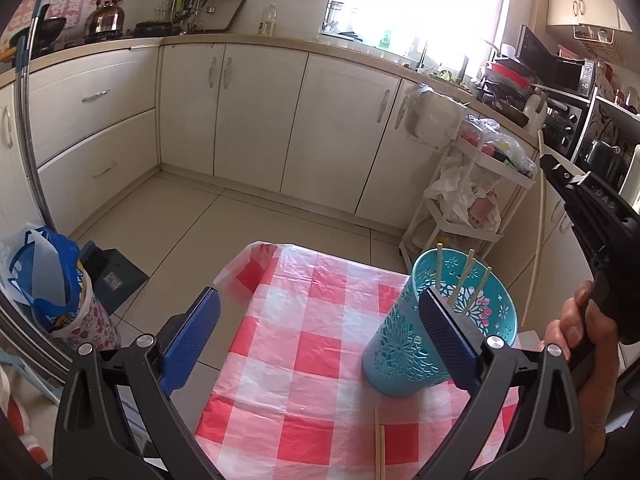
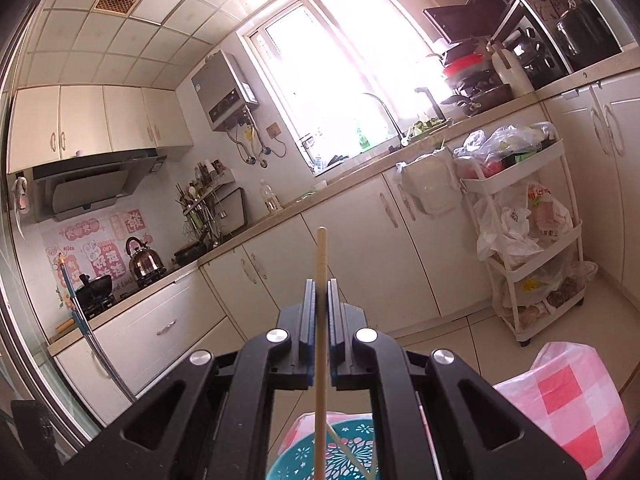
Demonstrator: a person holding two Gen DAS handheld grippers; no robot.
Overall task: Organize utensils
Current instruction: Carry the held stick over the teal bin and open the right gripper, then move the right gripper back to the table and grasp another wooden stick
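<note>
A teal cut-out holder (image 1: 436, 332) stands on the red-and-white checked tablecloth (image 1: 304, 364) with several chopsticks (image 1: 464, 280) standing in it. My left gripper (image 1: 320, 332) is open; its right finger sits in front of the holder, not gripping it. Two loose chopsticks (image 1: 379, 446) lie on the cloth near the front edge. My right gripper (image 2: 319, 300) is shut on one upright chopstick (image 2: 320, 320), held above the holder's rim (image 2: 308, 452). In the left wrist view that gripper (image 1: 552, 166) is up at the right with the chopstick (image 1: 538, 232) hanging down.
A white three-tier cart (image 1: 476, 184) full of bags stands behind the table on the right. A floral bin with a blue bag (image 1: 52, 280) stands on the floor at left. Cabinets (image 1: 248, 116) line the far walls.
</note>
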